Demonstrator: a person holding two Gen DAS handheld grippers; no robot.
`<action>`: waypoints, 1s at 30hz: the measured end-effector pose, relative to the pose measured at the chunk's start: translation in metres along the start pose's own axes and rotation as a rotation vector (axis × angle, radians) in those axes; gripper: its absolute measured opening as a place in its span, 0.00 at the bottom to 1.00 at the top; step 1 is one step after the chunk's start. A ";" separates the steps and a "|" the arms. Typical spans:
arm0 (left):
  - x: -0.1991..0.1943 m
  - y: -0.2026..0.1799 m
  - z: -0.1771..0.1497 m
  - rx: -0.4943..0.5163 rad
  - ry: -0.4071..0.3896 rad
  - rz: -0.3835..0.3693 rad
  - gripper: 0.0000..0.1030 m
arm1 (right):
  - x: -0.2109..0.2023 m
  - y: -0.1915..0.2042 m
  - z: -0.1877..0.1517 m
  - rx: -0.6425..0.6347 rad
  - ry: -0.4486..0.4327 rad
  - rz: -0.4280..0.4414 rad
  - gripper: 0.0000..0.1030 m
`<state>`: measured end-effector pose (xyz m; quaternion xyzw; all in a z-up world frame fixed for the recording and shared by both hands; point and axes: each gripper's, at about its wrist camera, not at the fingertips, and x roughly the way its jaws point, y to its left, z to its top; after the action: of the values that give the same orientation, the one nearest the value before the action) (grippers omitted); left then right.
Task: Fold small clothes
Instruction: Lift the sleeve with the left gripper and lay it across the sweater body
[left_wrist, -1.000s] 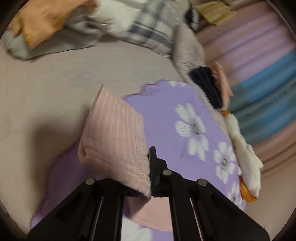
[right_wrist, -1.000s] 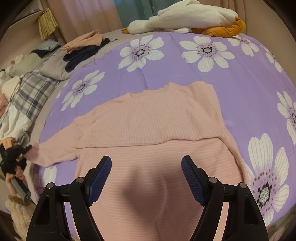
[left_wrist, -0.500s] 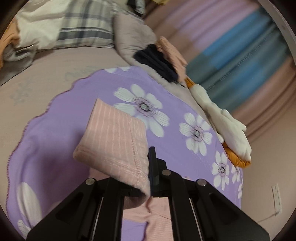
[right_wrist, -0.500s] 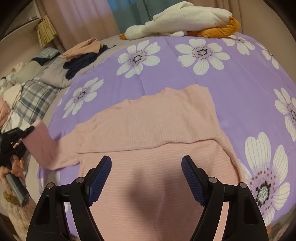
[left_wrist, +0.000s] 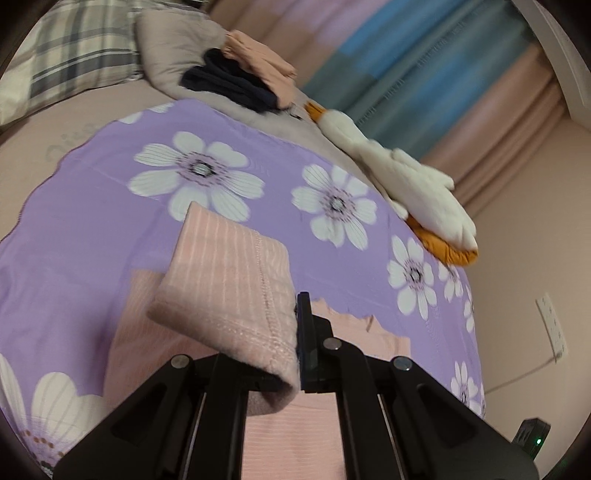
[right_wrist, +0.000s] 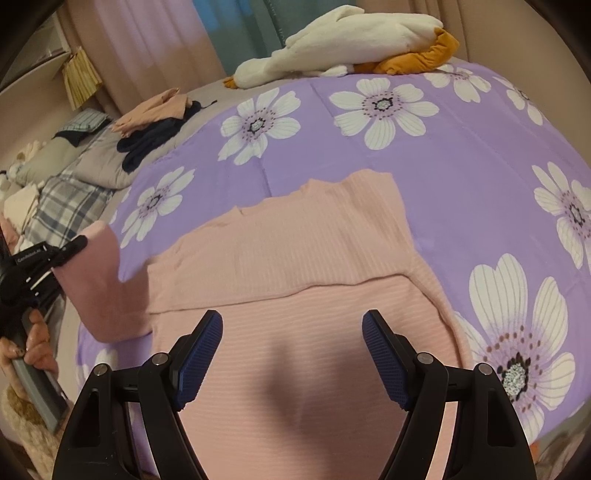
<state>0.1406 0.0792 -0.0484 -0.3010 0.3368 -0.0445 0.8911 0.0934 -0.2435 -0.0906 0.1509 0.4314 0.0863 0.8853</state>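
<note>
1. A pink ribbed sweater (right_wrist: 295, 258) lay flat on a purple quilt (right_wrist: 461, 166) printed with white flowers, spread over a bed (left_wrist: 74, 122). Its lower part was folded up over the body, forming a straight crosswise edge.
2. The left tongs (left_wrist: 301, 343) were clenched on the cuff of the sweater's sleeve (left_wrist: 229, 280). The sleeve was lifted clear of the quilt and hung in a fold from the tongs, above the sweater's edge.
3. In the right wrist view the left tongs (right_wrist: 79, 242) appeared at the left border, gripped by a hand (right_wrist: 31, 343), with the sleeve (right_wrist: 99, 280) draped between tongs and sweater.
4. The right tongs (right_wrist: 291, 354) stood released, jaws wide apart and holding nothing, above the folded lower part of the sweater.
5. A white and orange plush goose (right_wrist: 351, 40) rested at the far edge of the quilt.
6. A dark garment (right_wrist: 151, 144) and a peach one (right_wrist: 155, 110) lay on a grey pillow (left_wrist: 173, 48), beside a plaid cloth (right_wrist: 66, 206).
</note>
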 end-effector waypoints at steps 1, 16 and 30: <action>0.004 -0.008 -0.004 0.021 0.012 -0.010 0.02 | 0.000 -0.002 0.000 0.004 0.000 0.000 0.75; 0.068 -0.072 -0.062 0.160 0.225 -0.066 0.02 | -0.001 -0.035 -0.003 0.076 0.007 -0.008 0.75; 0.119 -0.085 -0.112 0.228 0.367 0.001 0.03 | 0.003 -0.064 -0.010 0.136 0.029 -0.017 0.75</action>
<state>0.1721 -0.0798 -0.1349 -0.1851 0.4861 -0.1360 0.8432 0.0891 -0.3008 -0.1207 0.2056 0.4501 0.0515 0.8675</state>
